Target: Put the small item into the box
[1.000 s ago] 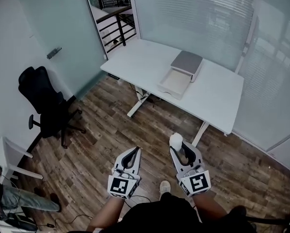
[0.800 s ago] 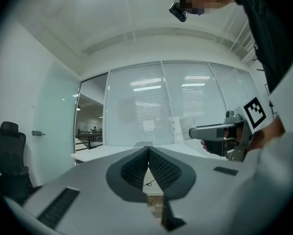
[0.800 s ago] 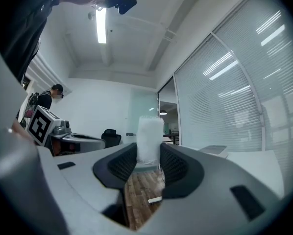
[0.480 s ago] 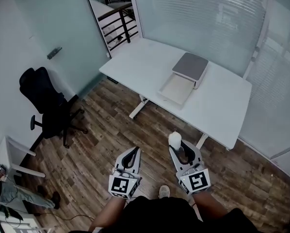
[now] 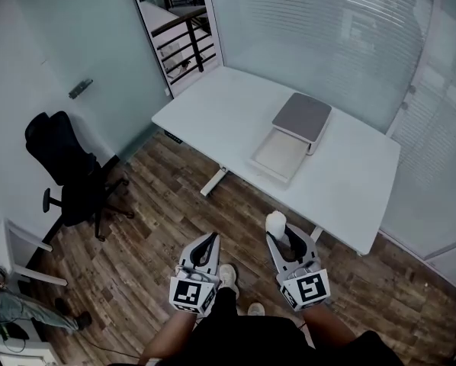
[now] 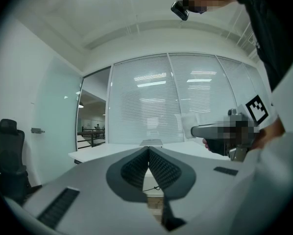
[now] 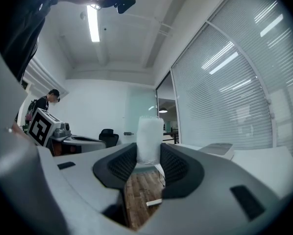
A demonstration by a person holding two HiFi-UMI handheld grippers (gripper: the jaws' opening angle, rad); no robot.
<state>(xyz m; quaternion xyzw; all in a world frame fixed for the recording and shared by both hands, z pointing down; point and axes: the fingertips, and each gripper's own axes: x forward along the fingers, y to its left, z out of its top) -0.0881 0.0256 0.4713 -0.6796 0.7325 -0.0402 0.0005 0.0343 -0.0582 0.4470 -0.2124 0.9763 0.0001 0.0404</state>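
Hard to make out: the inside of the box point(image 5: 301, 119). The head view shows only a flat grey part and a pale shallow tray point(image 5: 280, 152) touching its near side, and whether the two are joined I cannot tell.
Cut off: the person's forearms run off the bottom edge of the head view. The office chair point(image 5: 65, 167) is a dark, detail-less shape.
Small item point(image 7: 149, 137): white, frosted-looking, roughly a cylinder standing upright; its material is unclear.
Item's place: over the floor point(image 5: 152, 227), short of the desk's near edge and well apart from the box.
Box's place: toward the desk's right end, about midway between its near and far edges.
Desk point(image 5: 213, 105): smooth white rectangular top on white legs.
Floor: brown wooden planks.
Left gripper point(image 6: 148, 154): ribbed dark pads meet, with nothing between them.
Right gripper point(image 7: 148, 161): jaws partly apart, ribbed pads pressed on both sides of the small item.
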